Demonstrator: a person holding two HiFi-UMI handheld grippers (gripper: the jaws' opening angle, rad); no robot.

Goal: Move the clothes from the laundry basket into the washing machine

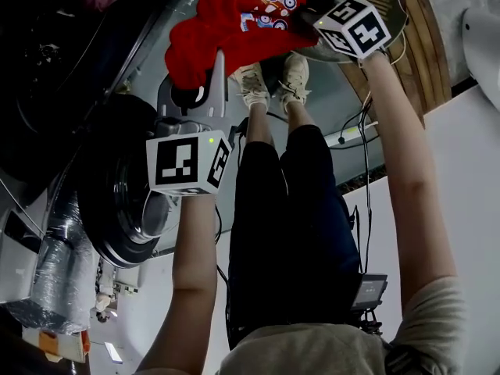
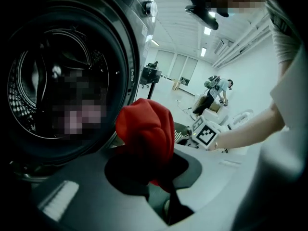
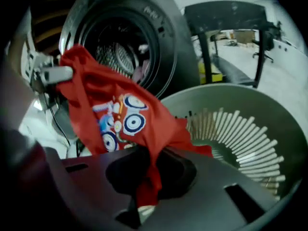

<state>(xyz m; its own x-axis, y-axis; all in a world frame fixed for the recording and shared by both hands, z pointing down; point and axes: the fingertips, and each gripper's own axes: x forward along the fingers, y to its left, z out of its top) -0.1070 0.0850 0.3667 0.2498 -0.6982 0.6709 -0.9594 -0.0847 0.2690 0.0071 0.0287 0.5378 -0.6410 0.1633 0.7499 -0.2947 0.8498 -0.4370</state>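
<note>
A red garment [image 1: 234, 30] with a blue and white print hangs stretched between both grippers, in front of the washing machine's round opening [image 3: 120, 52]. My left gripper [image 1: 195, 92] is shut on one bunched end of the red garment [image 2: 147, 129], close to the drum [image 2: 53, 90]. My right gripper [image 1: 308, 10] is shut on the other end; a fold of the red cloth [image 3: 115, 114] runs down between its jaws [image 3: 147, 186]. Below the right gripper stands the grey laundry basket [image 3: 240, 129]. In the right gripper view the left gripper [image 3: 53, 73] shows clamped on the garment's far corner.
The washer's open door [image 1: 117, 201] hangs beside the left arm. Some clothes [image 3: 142, 69] lie inside the drum. My own legs and shoes [image 1: 273, 84] stand between the machine and basket, with cables [image 1: 363, 131] on the floor. A person [image 2: 216, 88] bends over far back.
</note>
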